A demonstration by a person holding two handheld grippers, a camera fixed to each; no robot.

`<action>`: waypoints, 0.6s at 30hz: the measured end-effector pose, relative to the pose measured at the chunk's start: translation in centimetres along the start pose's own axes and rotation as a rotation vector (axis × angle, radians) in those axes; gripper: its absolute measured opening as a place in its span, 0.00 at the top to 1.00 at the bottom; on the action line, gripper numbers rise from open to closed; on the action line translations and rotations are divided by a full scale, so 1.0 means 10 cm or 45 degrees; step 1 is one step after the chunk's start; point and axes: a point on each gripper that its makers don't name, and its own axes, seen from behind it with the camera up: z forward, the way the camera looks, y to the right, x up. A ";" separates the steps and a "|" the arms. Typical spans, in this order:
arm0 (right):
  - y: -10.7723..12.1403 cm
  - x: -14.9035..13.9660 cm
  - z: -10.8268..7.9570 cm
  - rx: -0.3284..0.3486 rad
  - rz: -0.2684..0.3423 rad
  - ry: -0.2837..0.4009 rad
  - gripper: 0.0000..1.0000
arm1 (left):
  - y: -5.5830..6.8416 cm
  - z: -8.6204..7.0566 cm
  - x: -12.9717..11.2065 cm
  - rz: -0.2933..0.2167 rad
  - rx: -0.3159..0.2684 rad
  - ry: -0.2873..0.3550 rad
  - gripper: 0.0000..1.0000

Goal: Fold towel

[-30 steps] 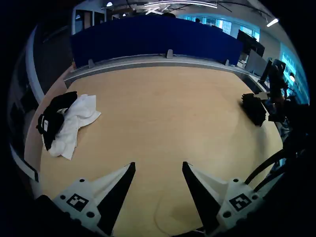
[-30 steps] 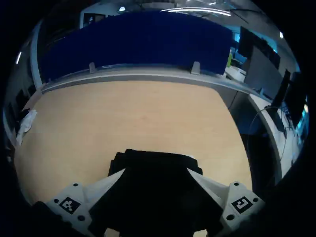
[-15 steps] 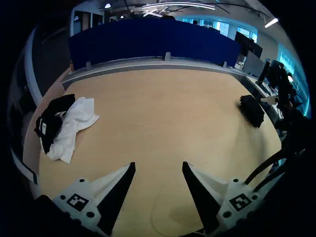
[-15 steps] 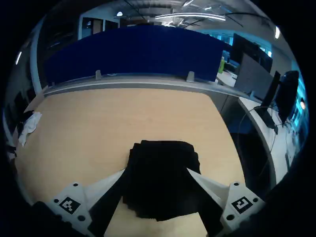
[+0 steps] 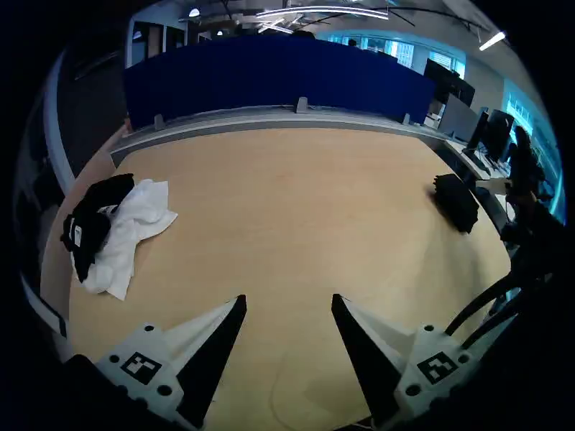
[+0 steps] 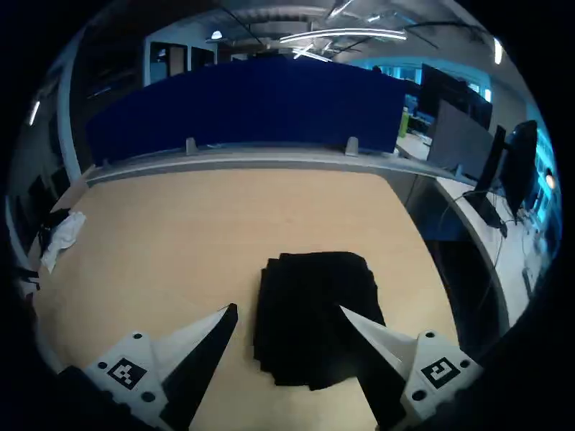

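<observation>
Right gripper (image 6: 286, 308) fingers spread, empty (folded black towel (image 6: 316, 309) just ahead); left gripper (image 5: 287, 297) likewise.

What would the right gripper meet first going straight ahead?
Probably the folded black towel, lying just ahead of the open right gripper; if it rides higher, the table beyond. Height unclear.

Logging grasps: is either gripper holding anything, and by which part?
Nothing held: left gripper and right gripper are open; the black towel lies free on the table.
</observation>
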 end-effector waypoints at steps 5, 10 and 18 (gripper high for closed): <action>-0.32 0.13 -0.15 0.054 0.029 0.121 0.00 | -0.01 0.02 0.02 -0.006 0.002 0.017 0.12; -0.69 0.33 -0.34 0.093 0.062 0.280 0.00 | -0.01 0.05 0.08 -0.028 0.004 0.053 0.12; -1.22 0.51 -0.56 0.108 0.086 0.451 0.00 | -0.02 0.08 0.19 -0.062 0.003 0.129 0.12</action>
